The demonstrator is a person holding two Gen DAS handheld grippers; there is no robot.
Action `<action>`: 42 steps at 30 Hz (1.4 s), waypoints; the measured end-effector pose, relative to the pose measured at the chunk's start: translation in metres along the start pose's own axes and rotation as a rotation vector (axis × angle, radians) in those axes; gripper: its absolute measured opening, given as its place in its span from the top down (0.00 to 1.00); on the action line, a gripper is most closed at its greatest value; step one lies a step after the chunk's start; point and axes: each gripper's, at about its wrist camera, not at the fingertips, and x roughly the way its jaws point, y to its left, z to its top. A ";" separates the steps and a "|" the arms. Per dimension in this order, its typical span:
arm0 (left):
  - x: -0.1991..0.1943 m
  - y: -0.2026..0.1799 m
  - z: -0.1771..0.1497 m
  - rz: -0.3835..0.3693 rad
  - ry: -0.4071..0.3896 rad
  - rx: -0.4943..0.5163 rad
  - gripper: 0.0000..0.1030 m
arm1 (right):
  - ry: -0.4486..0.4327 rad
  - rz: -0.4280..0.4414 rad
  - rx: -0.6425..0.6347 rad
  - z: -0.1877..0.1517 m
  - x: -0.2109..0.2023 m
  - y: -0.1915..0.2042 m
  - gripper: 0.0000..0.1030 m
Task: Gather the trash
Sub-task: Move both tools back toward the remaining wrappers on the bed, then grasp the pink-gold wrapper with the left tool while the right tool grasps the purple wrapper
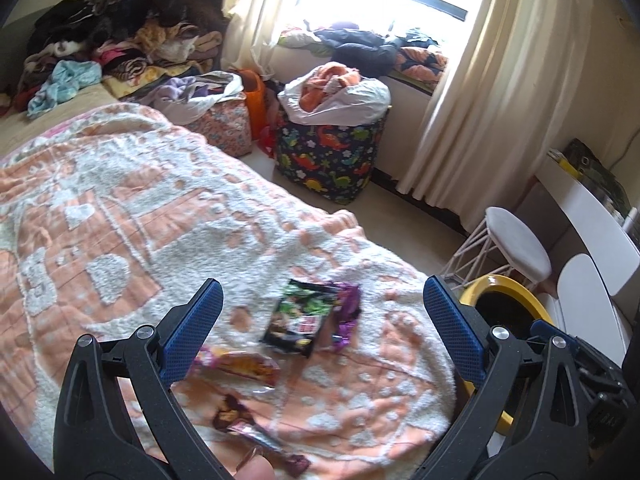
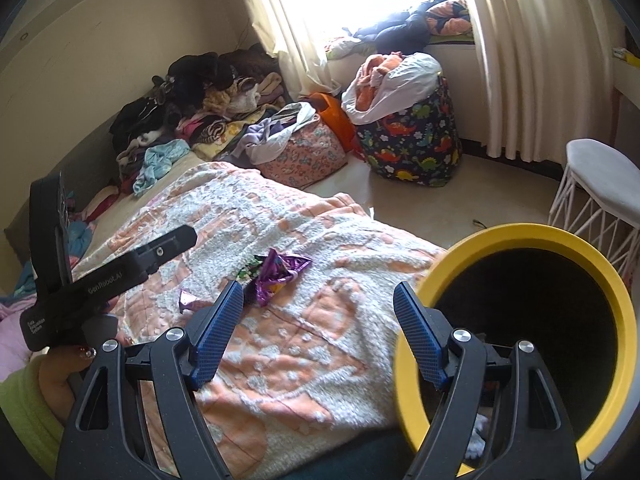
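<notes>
Blue-padded left gripper (image 1: 320,312) is spread wide and has hold of nothing, hovering above the bed blanket (image 1: 120,220). Right gripper (image 2: 318,320) is likewise wide apart and bare, sitting over the blanket edge with the yellow-rimmed bin (image 2: 532,240) just beside its right finger. Trash lies on the blanket near the foot corner: a dark green snack packet (image 1: 298,320) lying flat, its long axis running roughly away from the left camera with the far end tipped slightly right; a crumpled purple wrapper (image 1: 346,312) touching its right side; an orange-yellow wrapper (image 1: 244,364) near the left finger, long axis across the view; a brown-pink wrapper (image 1: 256,432) nearest the camera, running diagonally toward lower right. Likely all thin foil or film: very light, soft, crinkly, slippery, and apt to slide on the fuzzy pile. Best hold on the green packet looks like a pinch across a short edge or raised corner, since it lies flat; the purple one stands up in folds in the right view (image 2: 280,276), so any peak will do. Bin stands off the bed, near the trash.
</notes>
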 end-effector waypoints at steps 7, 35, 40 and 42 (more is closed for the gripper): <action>0.002 0.033 -0.002 0.045 0.009 -0.048 0.10 | 0.035 0.020 -0.017 0.010 0.029 0.014 0.27; 0.030 0.091 -0.038 -0.003 0.153 -0.179 0.41 | 0.186 0.047 -0.040 0.012 0.132 0.042 0.29; 0.035 0.092 -0.042 -0.021 0.178 -0.190 0.54 | 0.220 0.049 -0.004 0.013 0.154 0.038 0.44; 0.037 0.091 -0.044 -0.027 0.188 -0.188 0.60 | 0.241 0.055 0.015 0.012 0.163 0.034 0.54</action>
